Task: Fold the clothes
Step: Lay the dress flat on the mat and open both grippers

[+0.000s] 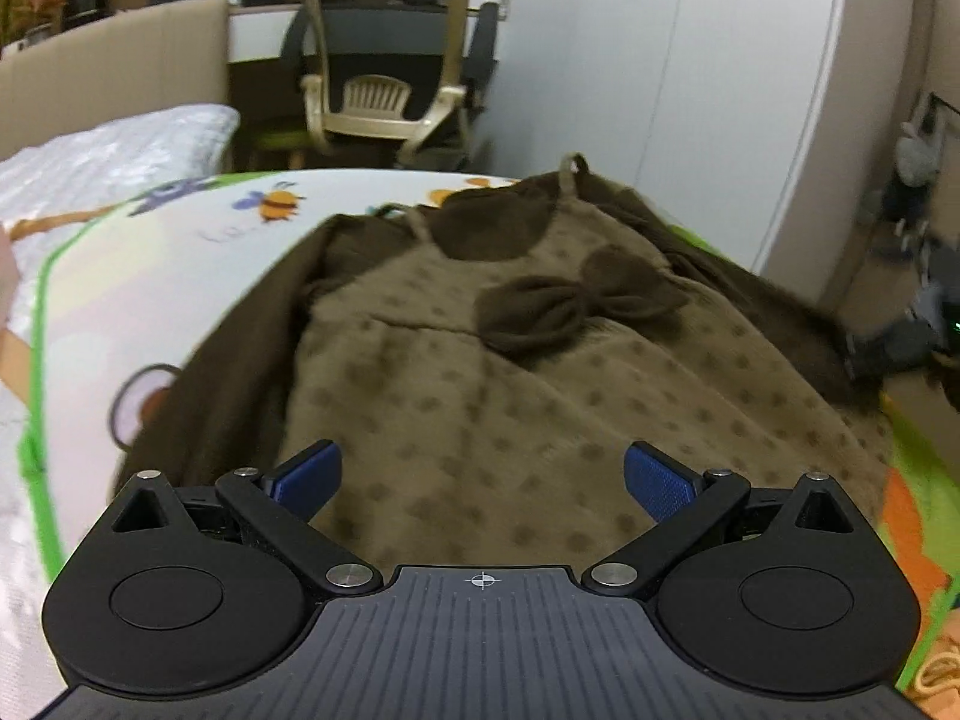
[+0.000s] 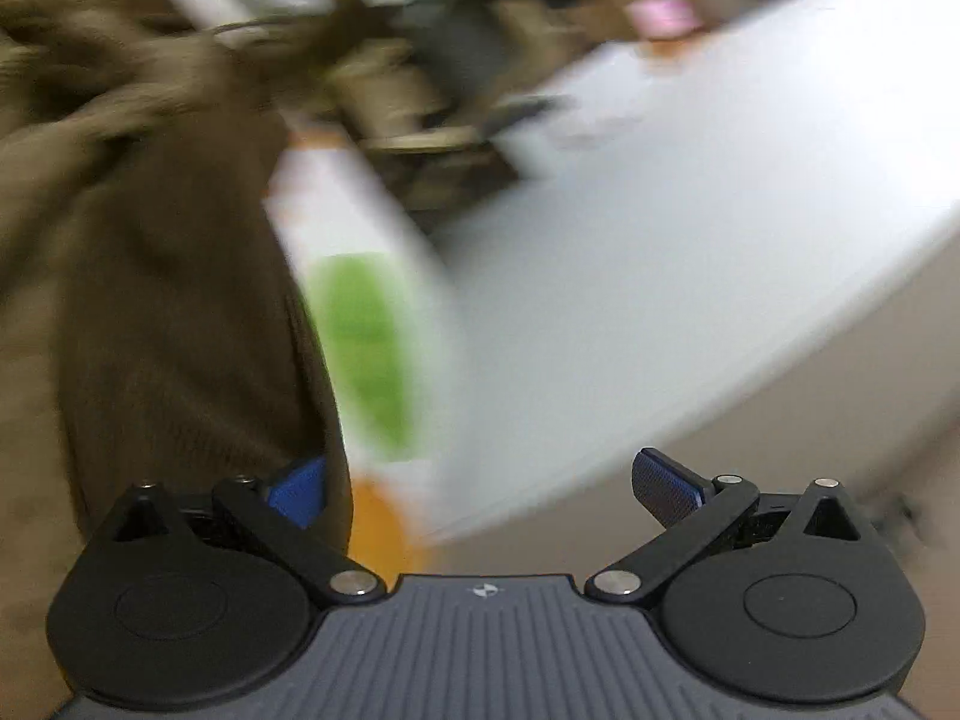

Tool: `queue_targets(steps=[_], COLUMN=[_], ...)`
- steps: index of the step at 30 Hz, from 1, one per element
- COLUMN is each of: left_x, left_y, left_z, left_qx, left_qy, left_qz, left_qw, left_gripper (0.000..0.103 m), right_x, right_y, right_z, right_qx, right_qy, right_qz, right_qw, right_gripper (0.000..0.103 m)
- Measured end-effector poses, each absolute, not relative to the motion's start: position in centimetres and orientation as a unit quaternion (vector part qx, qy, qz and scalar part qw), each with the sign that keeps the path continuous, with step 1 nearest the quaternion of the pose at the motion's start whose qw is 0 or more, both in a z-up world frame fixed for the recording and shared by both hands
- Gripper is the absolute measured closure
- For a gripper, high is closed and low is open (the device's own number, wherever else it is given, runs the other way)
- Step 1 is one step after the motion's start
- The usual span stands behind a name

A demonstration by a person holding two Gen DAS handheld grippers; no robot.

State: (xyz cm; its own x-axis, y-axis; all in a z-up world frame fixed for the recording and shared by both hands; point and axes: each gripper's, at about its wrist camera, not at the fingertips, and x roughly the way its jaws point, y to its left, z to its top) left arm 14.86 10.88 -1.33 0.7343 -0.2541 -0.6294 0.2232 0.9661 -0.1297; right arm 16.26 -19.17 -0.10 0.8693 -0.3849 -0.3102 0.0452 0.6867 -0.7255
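Left tool (image 1: 483, 480) spread wide, over dress (image 1: 480, 372) | right tool (image 2: 486, 489) spread wide, dress at its left finger

Left gripper (image 1: 483, 477): matte black body, two round black housings with recessed discs, ribbed dark grey centre plate bearing a small white crosshair mark. Black linkage arms pinned with silver screws. Finger pads (image 1: 306, 474) blue, textured. Right gripper (image 2: 483, 489): same build; far-right pad (image 2: 663, 489) looks darker blue, finely dimpled; same crosshair mark, silver pivots.
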Motion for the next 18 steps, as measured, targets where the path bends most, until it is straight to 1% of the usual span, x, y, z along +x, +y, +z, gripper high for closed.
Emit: queue_targets(steps=[3,5,6,9,14,18], left_x=[13.9,13.0,12.5,11.1,9.6,10.0], left_y=[10.5,10.6,10.8,11.6,14.1,16.4], left_z=[-1.2,-1.1,-1.0,-1.1,-2.4,-2.1], left_qx=[-0.025,-0.020,-0.018,-0.013,-0.024,-0.042], left_qy=[0.340,0.339,0.339,0.338,0.357,0.349], left_qz=[-0.135,-0.136,-0.132,-0.118,-0.070,-0.014], left_qw=[0.930,0.931,0.932,0.934,0.931,0.936], left_gripper=[0.001,0.001,0.001,0.000,0.001,0.001], right_x=[14.3,13.0,12.6,11.5,11.3,11.8], right_y=[-19.7,-19.7,-19.5,-18.8,-19.9,-18.9], right_z=[3.1,4.6,4.3,2.6,-1.3,-0.6], right_qx=[-0.220,-0.118,-0.089,-0.044,0.038,0.065], right_qy=[0.240,0.256,0.272,0.310,0.367,0.348], right_qz=[0.000,0.089,0.120,0.163,0.151,0.170], right_qw=[0.945,0.955,0.951,0.936,0.917,0.920], right_gripper=[0.000,0.000,0.000,0.000,0.000,0.000])
